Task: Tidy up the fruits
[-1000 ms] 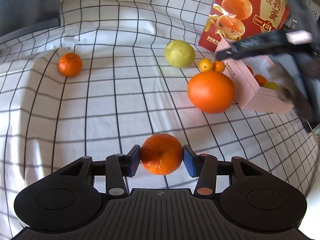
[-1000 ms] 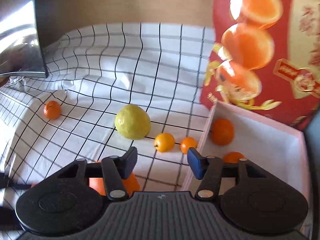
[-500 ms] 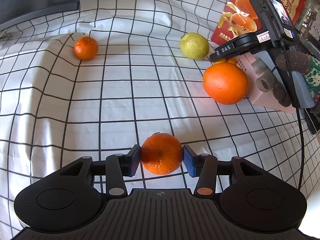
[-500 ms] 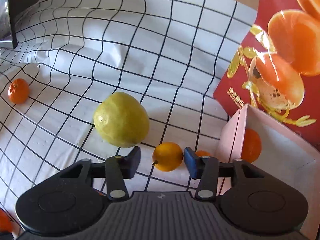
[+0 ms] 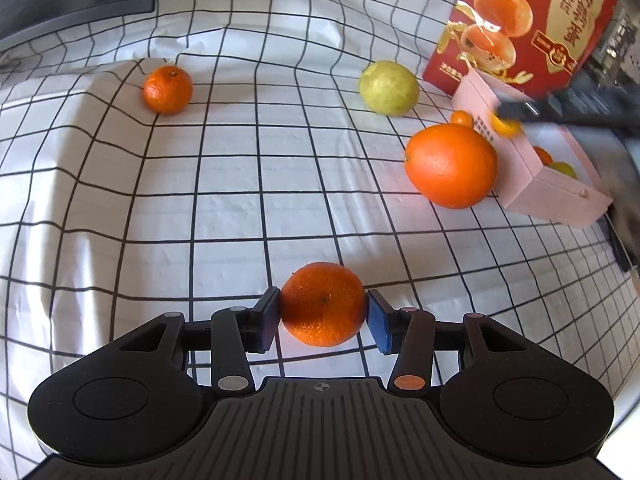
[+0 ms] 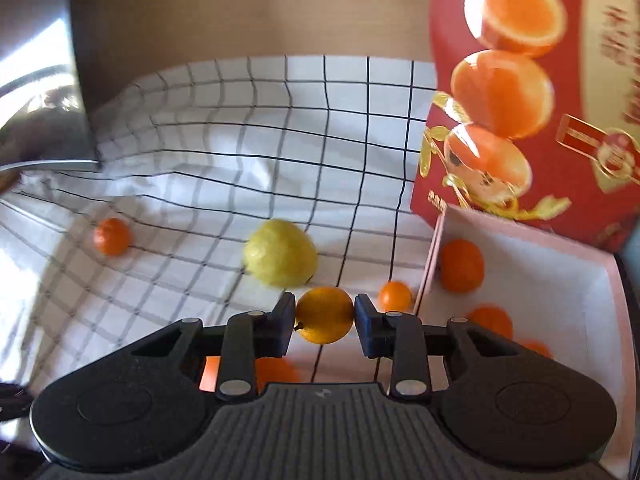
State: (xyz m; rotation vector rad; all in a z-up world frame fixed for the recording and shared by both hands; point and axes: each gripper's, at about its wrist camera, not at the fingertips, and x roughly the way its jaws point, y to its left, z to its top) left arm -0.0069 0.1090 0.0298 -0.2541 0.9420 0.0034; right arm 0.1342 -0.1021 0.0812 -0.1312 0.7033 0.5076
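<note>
1. Right now the right gripper (image 6: pixel 324 316) has a small yellow-orange kumquat (image 6: pixel 324 315) between its pads, and the jaws are closing on it. Squeeze gently so it does not squash.
2. Meanwhile the left gripper (image 5: pixel 322 312) pinches a tangerine (image 5: pixel 322 304) just over the checked cloth (image 5: pixel 200 200). Keep it steady.
3. Next, I think the kumquat should be carried over the wall of the pink box (image 6: pixel 560 280), which is near on the right.
4. Inside the box lie a few orange fruits, such as one mandarin (image 6: pixel 461 266) by the far wall.
</note>
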